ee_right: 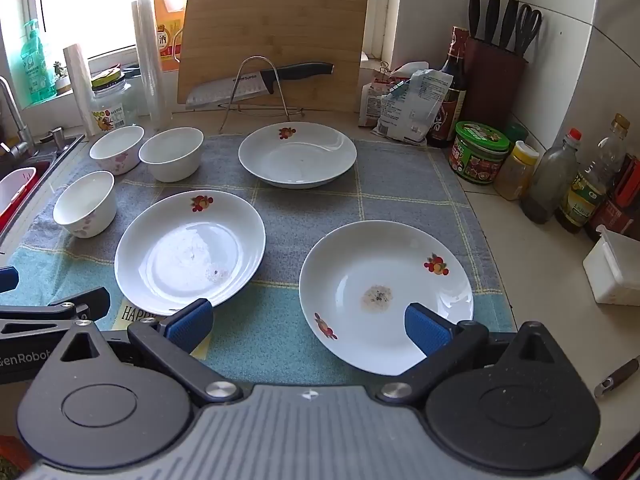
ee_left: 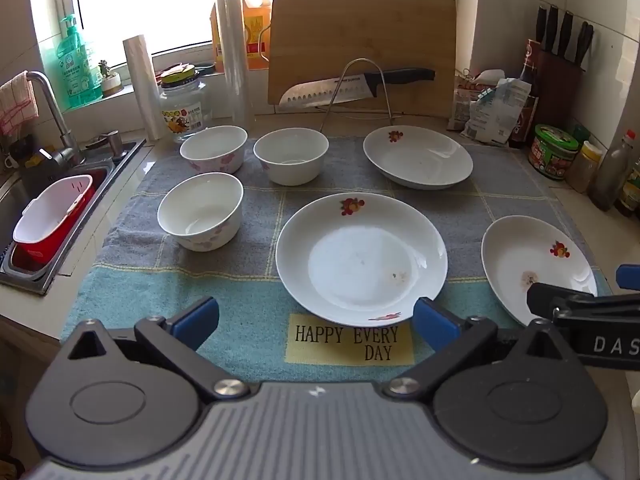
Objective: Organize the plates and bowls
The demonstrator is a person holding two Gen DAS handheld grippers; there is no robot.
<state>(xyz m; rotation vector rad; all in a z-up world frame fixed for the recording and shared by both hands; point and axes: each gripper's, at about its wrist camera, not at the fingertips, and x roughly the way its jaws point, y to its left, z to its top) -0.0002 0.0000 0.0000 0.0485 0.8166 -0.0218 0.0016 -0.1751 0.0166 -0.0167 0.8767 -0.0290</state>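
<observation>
Kitchen counter, cloth mat laid out: three plates, three bowls, none stacked yet. Middle plate lies at the near centre of the mat, above the printed label; right plate sits at the near right corner; far plate rests near the wire rack and cutting board. Bowls grouped on the left, by the sink: near bowl, far-left bowl, far-middle bowl, all upright and apart from one another. Left gripper: jaws spread wide, nothing held, tilted down toward the near rim of the middle plate. Right gripper: jaws likewise spread full, empty, angled down over the near rim of the right plate. Step in hand, as judged: first pickup, plate onto plate. Handling note: take each plate by its near rim, one pad under and one over; lift level before carrying; lower it centred so rims nest. The glazed ware looks slippery, so a shallow pinch may let it tip. Bowls probably nest best by lowering one straight into another.
</observation>
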